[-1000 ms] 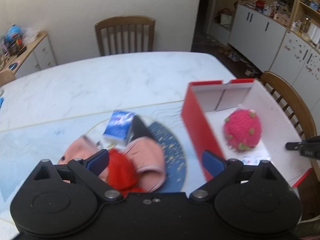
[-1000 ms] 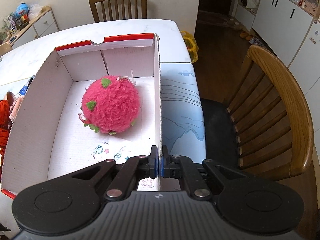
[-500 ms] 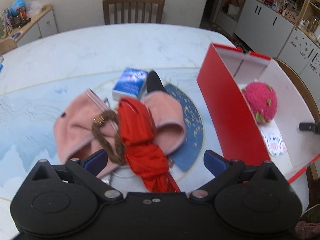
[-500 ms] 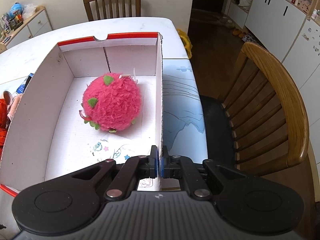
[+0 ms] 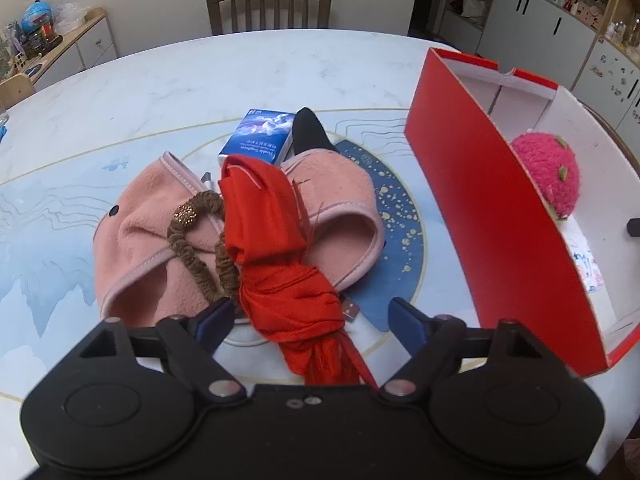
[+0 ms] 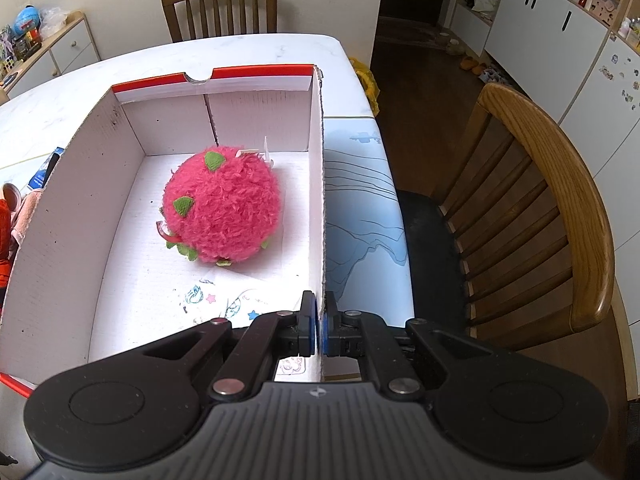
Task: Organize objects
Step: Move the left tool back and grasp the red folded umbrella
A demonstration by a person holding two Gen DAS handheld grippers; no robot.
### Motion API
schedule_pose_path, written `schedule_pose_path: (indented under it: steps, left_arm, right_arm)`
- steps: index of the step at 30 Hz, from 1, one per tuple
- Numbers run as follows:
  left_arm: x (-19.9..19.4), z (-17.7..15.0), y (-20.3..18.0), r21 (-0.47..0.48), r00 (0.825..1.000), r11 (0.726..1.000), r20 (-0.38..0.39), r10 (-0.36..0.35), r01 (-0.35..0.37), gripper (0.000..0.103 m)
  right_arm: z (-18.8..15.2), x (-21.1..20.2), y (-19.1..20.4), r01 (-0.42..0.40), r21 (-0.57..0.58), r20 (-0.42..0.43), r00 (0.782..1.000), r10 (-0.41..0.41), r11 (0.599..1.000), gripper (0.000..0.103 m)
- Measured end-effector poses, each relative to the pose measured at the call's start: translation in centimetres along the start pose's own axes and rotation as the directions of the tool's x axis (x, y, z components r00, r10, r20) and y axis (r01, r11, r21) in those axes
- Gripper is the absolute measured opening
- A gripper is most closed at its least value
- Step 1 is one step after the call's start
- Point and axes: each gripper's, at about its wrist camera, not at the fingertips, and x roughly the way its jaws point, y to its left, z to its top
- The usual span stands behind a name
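Note:
A bunched red cloth [image 5: 276, 248] lies over a pink fleece hat [image 5: 148, 240] on the table, beside a brown scrunchie [image 5: 188, 236], a blue packet [image 5: 256, 138] and a black item [image 5: 308, 128]. My left gripper [image 5: 310, 320] hangs low over the cloth's near end. Its jaws are closing with the cloth between them, and the pads do not touch it. To the right stands the red box [image 5: 492, 216] with a fuzzy pink ball [image 5: 548, 176] inside. My right gripper [image 6: 320, 322] is shut on the box's right wall [image 6: 318, 200], next to the ball [image 6: 222, 210].
A blue round mat [image 5: 400, 232] lies under the pile on the marble table [image 5: 240, 68]. One wooden chair [image 6: 532, 216] stands close to the box's right, another [image 5: 270, 4] at the far side. Cabinets [image 6: 540, 36] line the right wall.
My left gripper has sunk towards the clothing pile and its jaws have narrowed around the red cloth. The right gripper and the box have stayed put.

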Motion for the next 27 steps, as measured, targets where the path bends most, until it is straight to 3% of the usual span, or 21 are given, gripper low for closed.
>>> schedule_pose_path:
  steps: [5,7,13,19,27]
  left_arm:
    - [0.3,0.1,0.0,-0.024,1.0,1.0,-0.016,0.012,-0.012,0.068]
    - [0.4,0.0,0.2,-0.038,1.0,0.999,-0.021,0.017,-0.018,0.056]
    - [0.3,0.1,0.6,-0.066,0.999,0.997,-0.023,0.03,-0.032,0.041]
    - [-0.4,0.1,0.6,-0.087,1.0,0.996,-0.018,0.023,-0.025,0.032]
    - [-2.3,0.4,0.7,-0.097,1.0,0.995,0.005,0.03,-0.03,0.029]
  right_arm:
    - [0.0,-0.1,0.0,-0.005,0.0,-0.002,1.0,0.005,1.0,0.003]
    - [0.0,-0.1,-0.1,-0.007,-0.002,-0.001,1.0,0.007,1.0,0.003]
    - [0.0,0.0,-0.2,-0.016,-0.007,0.0,1.0,0.016,1.0,0.003]
    - [0.0,0.0,-0.4,-0.027,-0.016,0.001,1.0,0.027,1.0,0.003]
    - [0.0,0.0,-0.5,-0.041,-0.03,-0.002,0.999,0.041,0.999,0.003]
